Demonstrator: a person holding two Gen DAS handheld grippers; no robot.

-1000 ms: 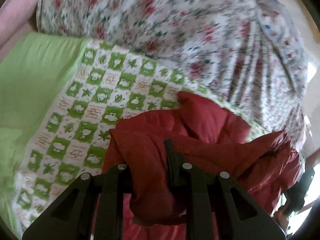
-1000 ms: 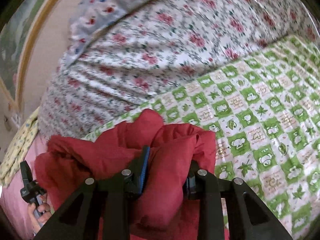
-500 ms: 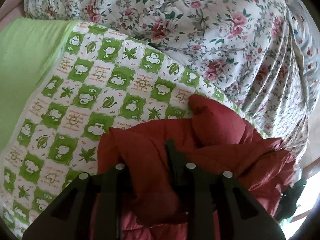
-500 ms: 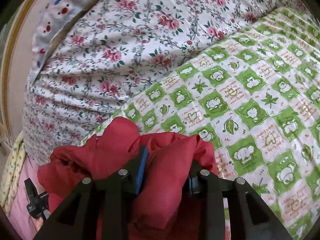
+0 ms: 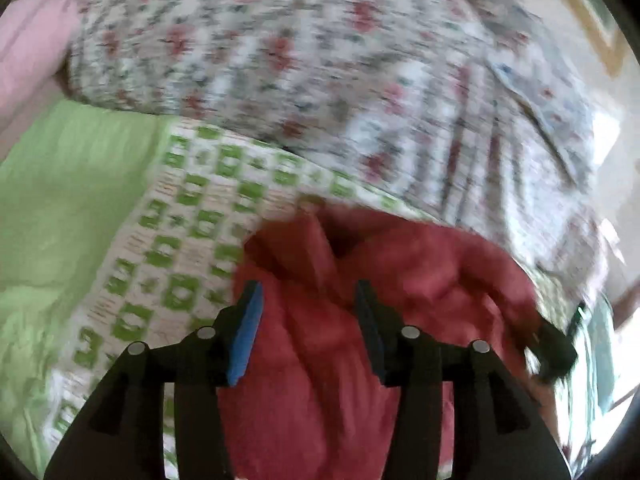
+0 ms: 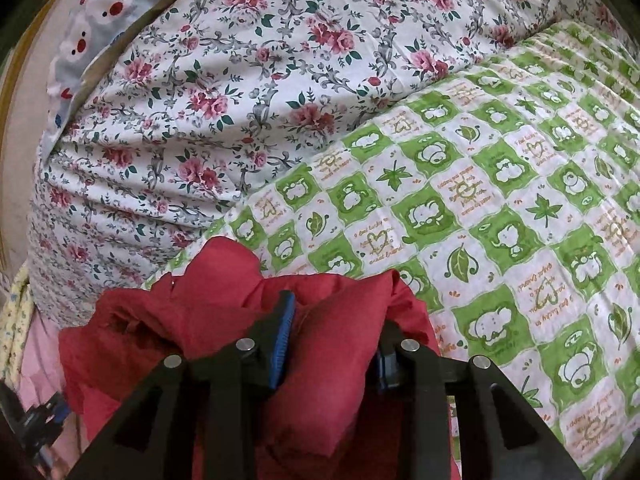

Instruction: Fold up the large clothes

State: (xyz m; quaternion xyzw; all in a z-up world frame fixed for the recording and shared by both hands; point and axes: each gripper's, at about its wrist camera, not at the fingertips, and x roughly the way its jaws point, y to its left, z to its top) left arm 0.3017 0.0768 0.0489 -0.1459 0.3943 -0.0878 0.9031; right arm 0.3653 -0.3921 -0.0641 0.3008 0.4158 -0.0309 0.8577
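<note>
A red padded jacket (image 5: 400, 280) lies bunched on the green-and-white checked quilt (image 5: 180, 240) of a bed. My left gripper (image 5: 308, 312) is open, its blue-padded fingers spread apart over the jacket, with cloth lying between them but not pinched. The left wrist view is blurred. In the right wrist view the jacket (image 6: 224, 304) shows again, and my right gripper (image 6: 332, 328) is shut on a thick fold of it. The other gripper shows at each view's edge.
A bulky floral duvet (image 6: 240, 80) is piled behind the jacket. A bear-print pillow (image 6: 92, 12) lies beyond it. A plain green sheet (image 5: 68, 184) covers the bed's left side. The checked quilt (image 6: 520, 200) spreads out to the right.
My left gripper has opened and let go of the jacket fold, and its view has swung. My right gripper still grips the jacket and has moved lower and closer to the quilt.
</note>
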